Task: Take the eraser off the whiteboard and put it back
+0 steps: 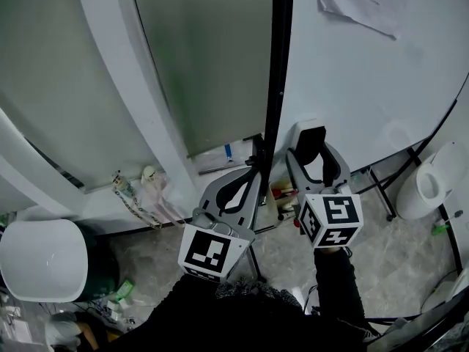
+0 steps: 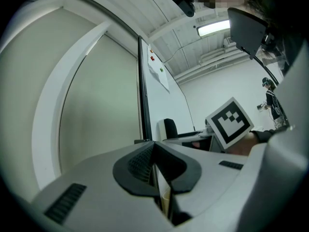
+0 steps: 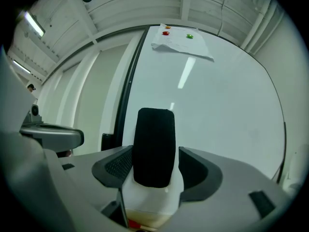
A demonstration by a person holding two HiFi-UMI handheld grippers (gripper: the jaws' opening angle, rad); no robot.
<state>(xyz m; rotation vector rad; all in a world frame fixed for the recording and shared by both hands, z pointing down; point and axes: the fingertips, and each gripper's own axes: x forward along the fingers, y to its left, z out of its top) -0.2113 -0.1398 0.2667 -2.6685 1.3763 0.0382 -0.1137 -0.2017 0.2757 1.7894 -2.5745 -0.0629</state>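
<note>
eraser (image 3: 153, 144) btwn open r gripper (image 3: 155, 165) jaws

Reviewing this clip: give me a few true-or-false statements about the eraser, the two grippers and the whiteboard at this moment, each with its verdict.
1. The eraser stands between the jaws of the right gripper. True.
2. The left gripper has its jaws wide apart. False: they are together, with nothing between them.
3. A sheet of paper hangs near the top of the whiteboard under a red magnet and a green magnet. True.
4. The eraser lies on the floor. False: it is up by the whiteboard, between the right gripper's jaws.
</note>
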